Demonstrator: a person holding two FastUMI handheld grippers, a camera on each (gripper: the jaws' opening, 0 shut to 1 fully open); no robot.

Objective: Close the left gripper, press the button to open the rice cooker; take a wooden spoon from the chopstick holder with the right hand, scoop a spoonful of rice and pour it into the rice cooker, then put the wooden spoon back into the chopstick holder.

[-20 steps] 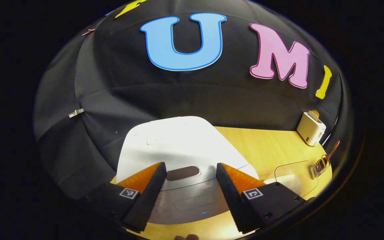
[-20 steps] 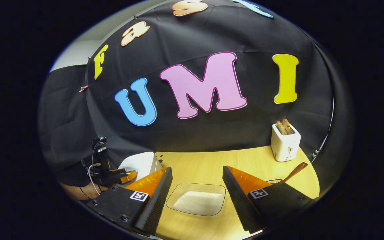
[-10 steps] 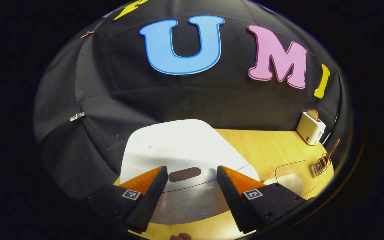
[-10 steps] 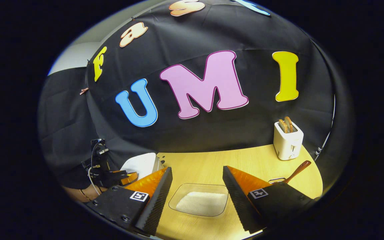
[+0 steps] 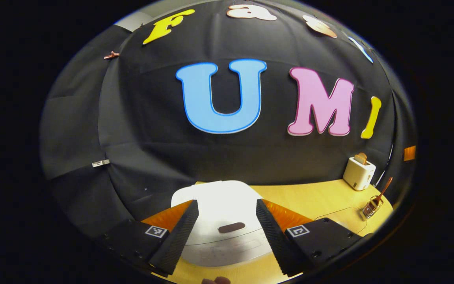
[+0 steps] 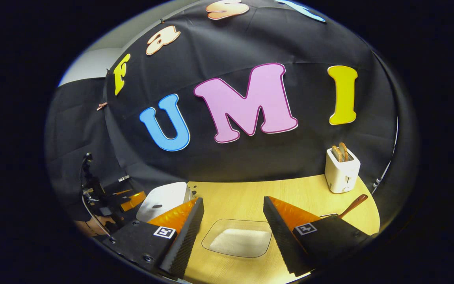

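Observation:
The white rice cooker (image 5: 221, 205) sits lid down on the wooden table, its dark oval button (image 5: 231, 227) near the front of the lid. My left gripper (image 5: 227, 236) hangs open above and in front of it, the button between the jaws' line of sight. The cooker (image 6: 163, 199) also shows at the left of the right gripper view, with the left gripper (image 6: 126, 201) beside it. My right gripper (image 6: 233, 240) is open over the clear dish of rice (image 6: 238, 241). The wooden spoon (image 6: 353, 206) (image 5: 384, 188) leans in the wire chopstick holder (image 5: 370, 207).
A white toaster (image 6: 341, 170) (image 5: 358, 172) with bread slices stands at the back right by the black cloth wall. The dish of rice (image 5: 341, 219) lies between the cooker and the holder. Bare table (image 6: 242, 197) stretches behind the dish.
My left gripper has drawn back and tilted up from the cooker, which now looks smaller and lower. It stays open. The right gripper has barely moved.

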